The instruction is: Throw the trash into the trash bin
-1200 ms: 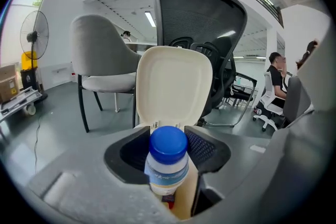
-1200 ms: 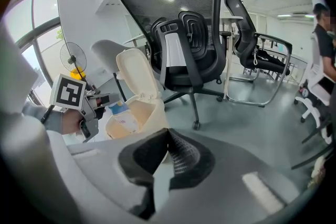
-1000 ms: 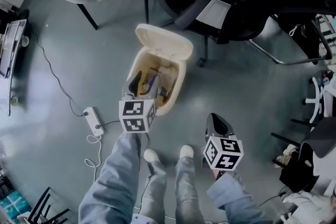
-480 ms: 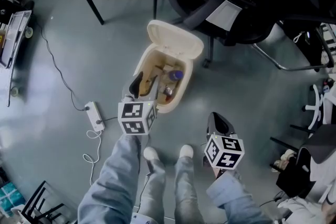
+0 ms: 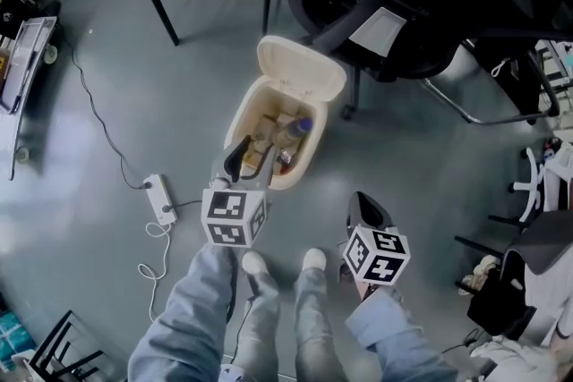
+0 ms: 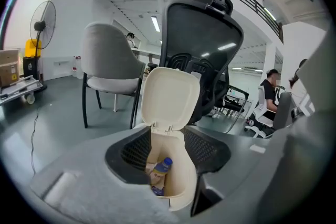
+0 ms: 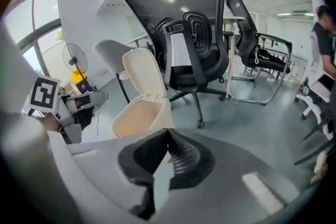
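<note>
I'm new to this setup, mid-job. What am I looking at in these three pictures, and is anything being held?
There is no robot: a person stands holding a hand-held gripper in each hand. The head view looks down from their head; the other two views look along each gripper's jaws. The left hand-held gripper is at the near edge of the open trash bin, its jaws apart and closing, with nothing between them. A bottle lies among the trash inside. The right hand-held gripper is shut and empty. A power strip lies on the floor.
</note>
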### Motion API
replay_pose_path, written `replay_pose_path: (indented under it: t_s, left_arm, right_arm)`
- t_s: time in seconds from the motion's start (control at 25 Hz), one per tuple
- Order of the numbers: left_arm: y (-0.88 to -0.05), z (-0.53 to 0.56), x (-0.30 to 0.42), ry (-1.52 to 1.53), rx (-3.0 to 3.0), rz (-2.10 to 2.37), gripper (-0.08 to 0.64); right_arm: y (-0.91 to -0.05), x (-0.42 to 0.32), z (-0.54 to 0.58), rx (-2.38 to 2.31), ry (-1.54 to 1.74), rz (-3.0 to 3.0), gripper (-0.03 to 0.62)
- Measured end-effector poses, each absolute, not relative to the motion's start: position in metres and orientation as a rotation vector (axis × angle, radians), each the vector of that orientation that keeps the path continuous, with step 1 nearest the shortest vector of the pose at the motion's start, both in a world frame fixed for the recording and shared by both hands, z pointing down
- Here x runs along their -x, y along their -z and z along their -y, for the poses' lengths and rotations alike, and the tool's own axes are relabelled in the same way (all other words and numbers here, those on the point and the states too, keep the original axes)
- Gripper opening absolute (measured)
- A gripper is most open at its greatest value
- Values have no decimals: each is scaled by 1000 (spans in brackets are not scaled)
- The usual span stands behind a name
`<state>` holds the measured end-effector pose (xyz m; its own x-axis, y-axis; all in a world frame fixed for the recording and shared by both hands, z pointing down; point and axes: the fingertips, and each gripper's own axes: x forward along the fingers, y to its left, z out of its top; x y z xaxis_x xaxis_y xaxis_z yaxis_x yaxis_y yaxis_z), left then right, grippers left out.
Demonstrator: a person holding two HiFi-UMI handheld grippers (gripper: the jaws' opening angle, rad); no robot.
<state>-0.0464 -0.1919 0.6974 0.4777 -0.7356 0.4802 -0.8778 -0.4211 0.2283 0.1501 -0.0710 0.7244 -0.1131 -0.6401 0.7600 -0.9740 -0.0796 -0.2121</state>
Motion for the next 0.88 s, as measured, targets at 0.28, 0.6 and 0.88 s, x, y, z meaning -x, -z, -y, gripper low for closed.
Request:
replay_pose_path:
  t_s: [0.28, 0.6, 0.88]
  left_arm:
    - [-625, 142, 71, -394, -2283, 1369, 149]
    - [-529, 69, 76, -416, -2238, 1316, 11]
    - [-400, 33, 80, -386, -2320, 1392, 9]
  right_arm:
    - [-666, -132, 60, -1759, -1029, 1888, 3]
    - [-555, -111, 40, -1643, -821, 2039, 3]
    - [-429, -110, 22, -1619, -660, 2151, 3]
